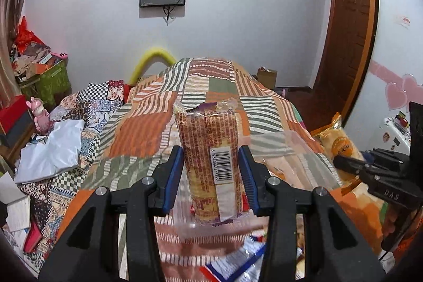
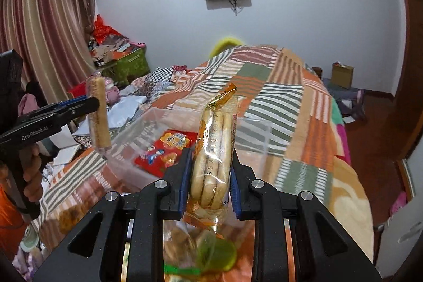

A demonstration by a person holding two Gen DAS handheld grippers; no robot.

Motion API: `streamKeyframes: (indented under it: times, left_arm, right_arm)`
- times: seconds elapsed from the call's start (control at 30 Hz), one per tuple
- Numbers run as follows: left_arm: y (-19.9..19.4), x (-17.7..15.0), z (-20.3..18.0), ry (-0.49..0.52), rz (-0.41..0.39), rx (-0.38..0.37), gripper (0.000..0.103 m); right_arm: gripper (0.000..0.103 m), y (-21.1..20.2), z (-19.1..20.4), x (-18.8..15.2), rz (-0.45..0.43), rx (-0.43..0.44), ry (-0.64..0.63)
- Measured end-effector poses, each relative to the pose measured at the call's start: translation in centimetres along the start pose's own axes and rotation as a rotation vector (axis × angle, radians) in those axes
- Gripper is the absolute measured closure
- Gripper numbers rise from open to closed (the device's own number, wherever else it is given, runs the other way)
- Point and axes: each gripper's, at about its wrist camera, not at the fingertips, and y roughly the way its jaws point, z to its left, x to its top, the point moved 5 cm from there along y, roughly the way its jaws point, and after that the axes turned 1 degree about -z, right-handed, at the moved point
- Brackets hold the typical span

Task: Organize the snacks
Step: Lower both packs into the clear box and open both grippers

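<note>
Patchwork bedspread [image 1: 148, 123] carries a clear box [image 2: 148, 139] with one red packet [image 2: 164, 149] inside, while left tool [image 1: 211, 171] grips a biscuit roll [image 1: 208, 163] and right tool [image 2: 210, 184] a cracker pack [image 2: 211, 157] aloft, so sorting looks barely begun.

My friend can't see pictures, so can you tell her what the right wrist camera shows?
The right gripper is shut on a clear packet of round biscuits, held on edge above a patchwork bedspread. At left, the left gripper holds a long cracker pack over a clear plastic box.
</note>
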Motion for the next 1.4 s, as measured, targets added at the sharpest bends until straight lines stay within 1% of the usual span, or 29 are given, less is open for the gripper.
streamKeyframes:
  times: [0.17,0.33,0.57,0.73,0.83,0.93,1.03,1.23,1.3,1.37,1.4]
  left_arm:
    - [2.2,0.5,0.3,0.008,0.016,0.016,0.061]
    - [4.7,-0.4,0.6,0.024,0.071,0.027,0.061]
    - [7.6,-2.0,1.2,0.029,0.165,0.018,0.061]
    - [8.7,-2.6,1.4,0.017,0.204,0.005,0.061]
    - [9.3,-2.9,1.2,0.01,0.233,-0.015,0.061]
    - [9.8,-3.4,1.0,0.016,0.258,-0.019,0.061]
    - [10.1,-4.0,0.8,0.02,0.276,-0.021,0.061]
    - [9.2,-4.1,0.4,0.035,0.268,-0.025,0.061]
    - [8.8,-3.9,0.3,0.032,0.263,-0.029,0.061]
    - [8.0,-3.7,0.4,0.025,0.255,-0.03,0.059]
    - [7.6,-3.6,0.4,0.021,0.248,-0.028,0.056]
  right_arm:
    - [0.08,2.7,0.7,0.8,0.04,0.039,-0.004]
    - [0.08,5.8,1.6,1.0,0.106,0.087,-0.01]
    - [0.08,9.4,3.2,-0.1,0.216,0.122,-0.055]
    - [0.08,10.9,4.0,-0.9,0.28,0.129,-0.093]
    - [0.079,11.5,4.2,-1.3,0.311,0.133,-0.096]
    - [0.079,11.9,4.3,-1.7,0.339,0.134,-0.105]
    - [0.079,12.3,4.3,-1.8,0.35,0.118,-0.115]
    - [0.077,11.7,4.2,-1.5,0.348,0.105,-0.111]
    - [0.074,11.4,4.0,-1.4,0.334,0.093,-0.113]
    - [0.07,10.6,3.8,-1.0,0.311,0.083,-0.11]
    - [0.068,10.3,3.7,-0.8,0.3,0.08,-0.108]
